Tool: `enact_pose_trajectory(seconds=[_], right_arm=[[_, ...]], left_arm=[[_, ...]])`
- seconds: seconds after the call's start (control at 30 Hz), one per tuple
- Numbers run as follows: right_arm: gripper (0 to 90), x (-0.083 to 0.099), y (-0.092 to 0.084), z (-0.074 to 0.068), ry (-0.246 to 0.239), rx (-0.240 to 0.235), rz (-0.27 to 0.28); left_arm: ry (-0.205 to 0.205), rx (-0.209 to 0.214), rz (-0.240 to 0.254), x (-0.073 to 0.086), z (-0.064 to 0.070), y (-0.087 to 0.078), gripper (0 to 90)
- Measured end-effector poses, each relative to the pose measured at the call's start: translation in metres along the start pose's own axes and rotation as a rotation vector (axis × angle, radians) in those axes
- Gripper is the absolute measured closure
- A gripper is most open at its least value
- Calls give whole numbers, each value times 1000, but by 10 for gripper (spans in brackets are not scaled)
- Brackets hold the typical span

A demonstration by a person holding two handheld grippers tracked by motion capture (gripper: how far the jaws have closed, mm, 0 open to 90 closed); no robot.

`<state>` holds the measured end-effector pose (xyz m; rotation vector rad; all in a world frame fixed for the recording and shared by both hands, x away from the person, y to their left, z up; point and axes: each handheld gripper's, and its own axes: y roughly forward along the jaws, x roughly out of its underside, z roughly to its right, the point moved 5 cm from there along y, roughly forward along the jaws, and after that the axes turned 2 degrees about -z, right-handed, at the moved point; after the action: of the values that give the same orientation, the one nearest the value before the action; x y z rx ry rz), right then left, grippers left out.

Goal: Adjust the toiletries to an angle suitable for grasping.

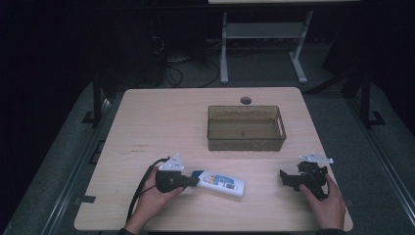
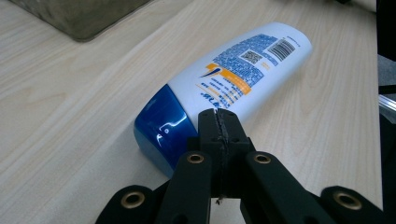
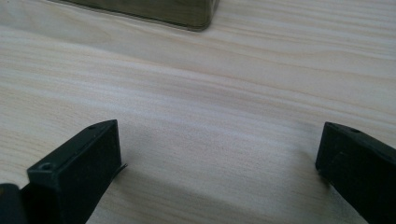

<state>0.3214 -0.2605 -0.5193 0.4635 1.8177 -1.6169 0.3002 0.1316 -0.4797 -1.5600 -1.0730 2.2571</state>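
While the bottle [image 1: 219, 183] lies just before the bin [image 1: 246, 128], the left gripper [image 2: 218, 116] rests pressed together at its blue cap [image 2: 161, 127]. Right of the bottle, the right gripper [image 1: 285, 178] stands spread.

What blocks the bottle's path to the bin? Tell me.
Nothing visible. The bottle lies on its side at the shut left gripper; bare table runs from it to the bin, which looks empty. The right gripper sits off to the side.

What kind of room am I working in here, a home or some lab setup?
Likely a lab or test workspace, not a home: a bare wooden table with a cable hole, loose cables on the floor behind it, and another metal-legged desk in a dark room.
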Motion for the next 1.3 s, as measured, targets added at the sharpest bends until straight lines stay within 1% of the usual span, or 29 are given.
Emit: enact_pose_trajectory(seconds=[0.17, 0.23, 0.43, 0.57, 0.63, 0.73, 1.03, 1.2, 1.3], right_arm=[[0, 0, 0, 0, 1, 0, 0], [0, 0, 0, 0, 1, 0, 0], [0, 0, 0, 0, -1, 0, 0], [0, 0, 0, 0, -1, 0, 1], [0, 0, 0, 0, -1, 0, 0], [0, 0, 0, 0, -1, 0, 1], [0, 0, 0, 0, -1, 0, 0], [0, 0, 0, 0, -1, 0, 1], [0, 0, 0, 0, -1, 0, 1]], left_arm=[[1, -11, -4, -2, -4, 2, 900], [-10, -15, -1, -3, -6, 4, 900], [-15, -23, -5, -5, -12, 8, 900], [-10, -35, -17, -7, -16, 10, 900], [-15, -40, -13, -9, -19, 12, 900], [-12, -46, -19, -11, -22, 16, 900], [-18, -62, -10, -18, -31, 23, 900], [-20, -63, -14, -17, -33, 24, 900], [-23, -52, 0, -20, -29, 21, 900]])
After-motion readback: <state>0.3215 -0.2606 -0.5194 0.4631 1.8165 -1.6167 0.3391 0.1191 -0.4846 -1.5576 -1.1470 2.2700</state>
